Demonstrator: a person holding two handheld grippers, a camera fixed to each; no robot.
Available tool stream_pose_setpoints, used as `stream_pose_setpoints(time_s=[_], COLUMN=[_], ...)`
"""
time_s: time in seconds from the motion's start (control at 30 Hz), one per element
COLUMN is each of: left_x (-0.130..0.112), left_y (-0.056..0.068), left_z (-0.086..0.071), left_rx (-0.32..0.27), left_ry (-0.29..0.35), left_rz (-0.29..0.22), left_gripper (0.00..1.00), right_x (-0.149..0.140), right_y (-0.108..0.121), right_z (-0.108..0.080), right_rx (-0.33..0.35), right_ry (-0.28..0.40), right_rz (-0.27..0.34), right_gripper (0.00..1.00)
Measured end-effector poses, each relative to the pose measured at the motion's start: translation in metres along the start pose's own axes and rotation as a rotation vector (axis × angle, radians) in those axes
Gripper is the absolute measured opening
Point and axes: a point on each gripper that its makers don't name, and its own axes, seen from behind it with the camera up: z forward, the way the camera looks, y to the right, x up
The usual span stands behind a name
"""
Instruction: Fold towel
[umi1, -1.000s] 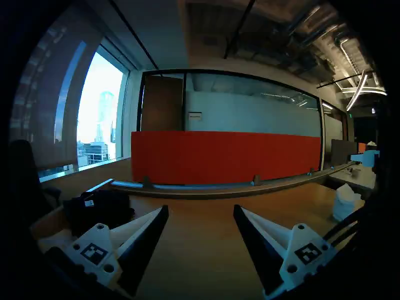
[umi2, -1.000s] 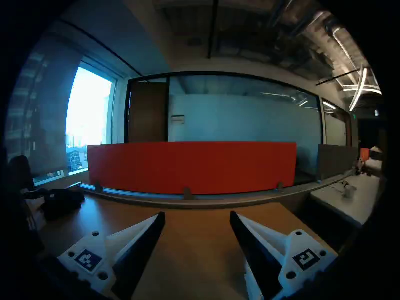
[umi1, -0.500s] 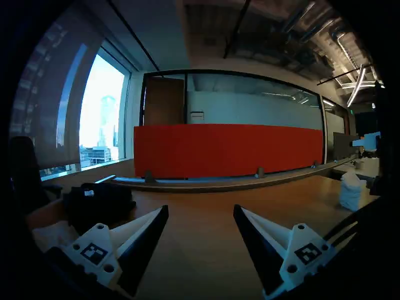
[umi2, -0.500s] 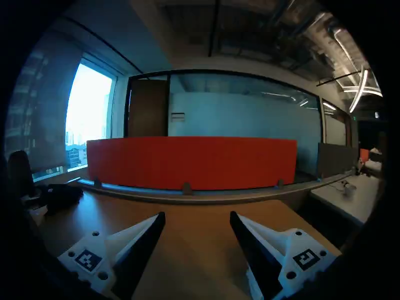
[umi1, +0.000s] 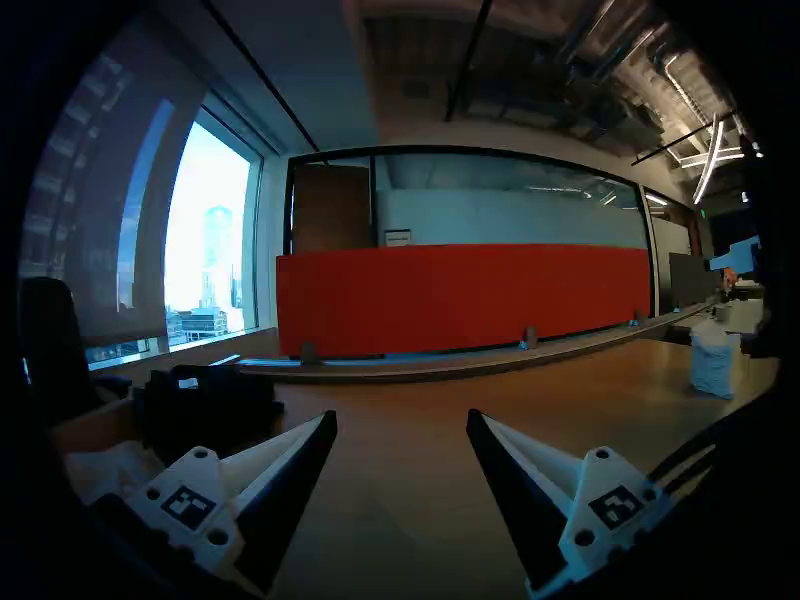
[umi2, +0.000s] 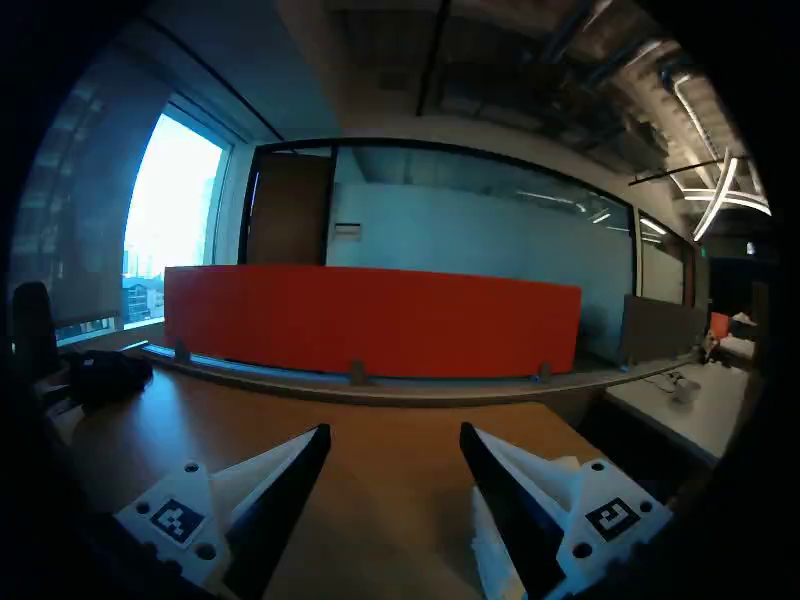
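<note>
Facing red divider (umi1: 460, 298) across bench (umi1: 400, 500): left tongs (umi1: 400, 414) apart, empty; right tongs (umi2: 394, 428) apart, empty. Likely towel (umi1: 712, 360), a white bundle, stands off divider's right end. Risk: reaching sideways, tongs pinch several layers; fold goes askew.

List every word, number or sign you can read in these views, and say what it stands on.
No text can be read.
Small white sign on the glass wall beside the door: too blurred to read.
Square markers on the left gripper and right gripper: black-and-white patterns, no letters.
</note>
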Motion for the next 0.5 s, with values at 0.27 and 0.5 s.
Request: stream_pose_setpoints(time_s=[0.27,0.5], left_x=[-0.014,-0.017], left_y=[-0.013,-0.02], left_z=[-0.003,-0.005], left_rx=[0.017,0.026], left_ry=[0.0,0.008], left_rz=[-0.013,-0.013], left_gripper=[0.96,0.96], right_x=[-0.004,-0.009], right_y=[-0.004,-0.009], right_z=[0.002,0.001], right_rx=[-0.01,-0.008], right_ry=[0.002,-0.004], right_rz=[-0.012,-0.013], right_gripper=[1.0,1.0])
